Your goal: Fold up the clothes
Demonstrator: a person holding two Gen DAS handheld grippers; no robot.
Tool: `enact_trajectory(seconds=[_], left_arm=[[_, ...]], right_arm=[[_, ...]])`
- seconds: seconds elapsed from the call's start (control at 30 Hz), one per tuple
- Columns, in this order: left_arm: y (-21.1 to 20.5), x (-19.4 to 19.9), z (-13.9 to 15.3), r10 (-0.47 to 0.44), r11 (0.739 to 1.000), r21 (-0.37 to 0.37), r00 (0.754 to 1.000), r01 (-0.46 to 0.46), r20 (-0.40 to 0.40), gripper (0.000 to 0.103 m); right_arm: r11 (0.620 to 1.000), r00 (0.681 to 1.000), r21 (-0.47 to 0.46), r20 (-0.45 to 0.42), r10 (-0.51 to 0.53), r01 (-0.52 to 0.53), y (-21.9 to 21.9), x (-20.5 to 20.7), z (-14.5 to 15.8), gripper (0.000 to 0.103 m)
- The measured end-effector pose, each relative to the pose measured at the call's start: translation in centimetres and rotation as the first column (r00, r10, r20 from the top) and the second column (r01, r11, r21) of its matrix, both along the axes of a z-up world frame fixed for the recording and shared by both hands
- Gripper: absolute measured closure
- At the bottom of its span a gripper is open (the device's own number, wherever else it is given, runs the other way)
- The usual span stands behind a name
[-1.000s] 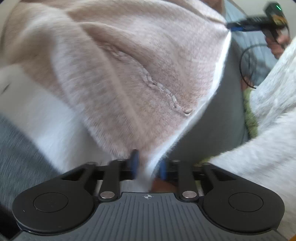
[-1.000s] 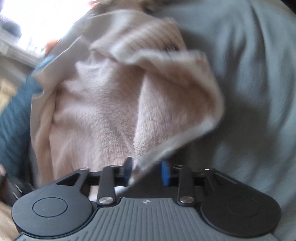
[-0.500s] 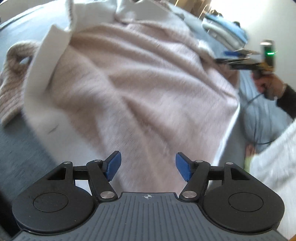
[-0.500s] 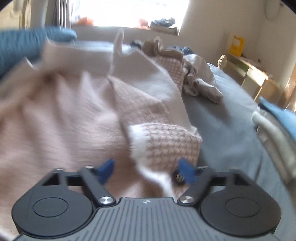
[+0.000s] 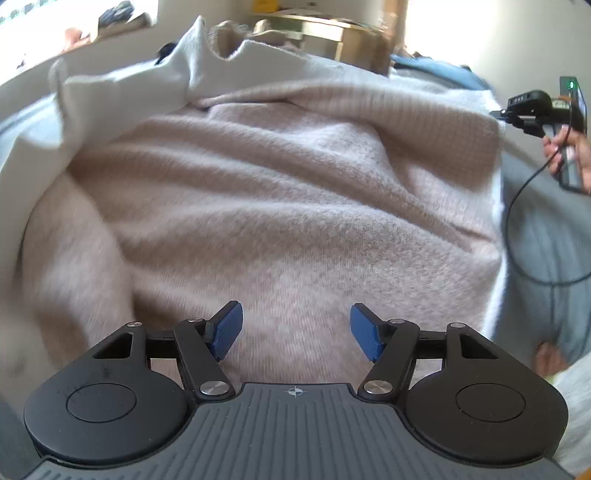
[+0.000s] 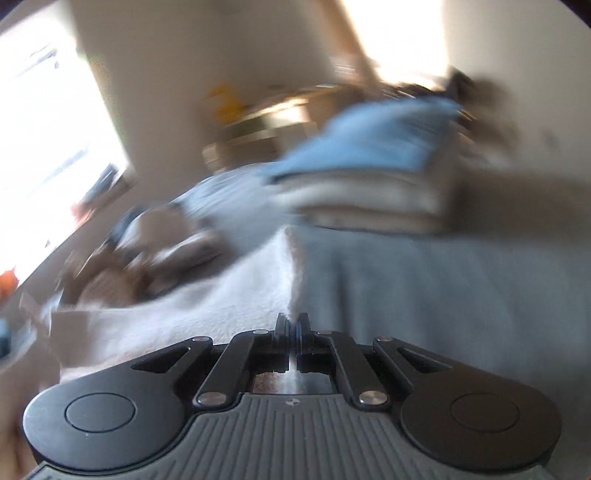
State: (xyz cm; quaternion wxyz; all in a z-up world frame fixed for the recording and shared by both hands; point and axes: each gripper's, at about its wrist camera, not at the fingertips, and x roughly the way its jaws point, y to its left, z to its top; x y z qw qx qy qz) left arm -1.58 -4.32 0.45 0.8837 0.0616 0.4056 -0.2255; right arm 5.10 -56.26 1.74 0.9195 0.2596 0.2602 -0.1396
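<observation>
A fuzzy pale pink sweater (image 5: 280, 192) with a white lining lies spread and rumpled on the grey bed. My left gripper (image 5: 295, 328) hovers open just above its near part, with nothing between the blue pads (image 5: 225, 328). My right gripper (image 6: 293, 318) has its jaws closed together. The sweater's white edge (image 6: 291, 266) runs straight up from its fingertips, though this view is blurred. In the left wrist view the right gripper (image 5: 498, 113), held by a hand (image 5: 565, 147), meets the sweater's far right corner.
A stack of folded clothes (image 6: 369, 184) with a blue piece on top sits on the grey bed sheet (image 6: 443, 295) ahead of the right gripper. Crumpled garments (image 6: 147, 254) lie at the far left. A black cable (image 5: 517, 206) hangs from the right gripper. Wooden furniture (image 5: 332, 33) stands behind.
My left gripper let go of the sweater's edge, opened and drew back. The sweater dropped flat. My right gripper released its fold, swung right toward the folded stack and closed at the sweater's edge.
</observation>
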Motion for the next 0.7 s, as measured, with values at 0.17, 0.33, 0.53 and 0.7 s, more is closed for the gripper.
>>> enact_trajectory(seconds=[0.17, 0.33, 0.53, 0.7], left_arm=[[-2.0, 1.0, -1.4, -0.055, 0.996, 0.067, 0.998, 0.054, 0.004, 0.038], [-2.7, 1.9, -2.2, -0.057, 0.993, 0.106, 0.998, 0.058, -0.013, 0.038], [-2.5, 2.2, -3.0, -0.029, 0.993, 0.113, 0.998, 0.035, -0.054, 0.038], [-2.4, 2.2, -3.6, -0.023, 0.994, 0.104, 0.997, 0.031, -0.075, 0.038]], right_arm=[[0.996, 0.997, 0.052, -0.042, -0.067, 0.069, -2.2, -0.2, -4.2, 0.101], [0.996, 0.995, 0.012, -0.059, -0.084, 0.085, -3.3, 2.6, -5.8, 0.101], [0.998, 0.993, -0.053, -0.113, -0.045, 0.039, -4.9, 6.4, -5.8, 0.100], [0.983, 0.984, 0.172, -0.176, -0.041, 0.072, -7.7, 5.6, -7.4, 0.078]])
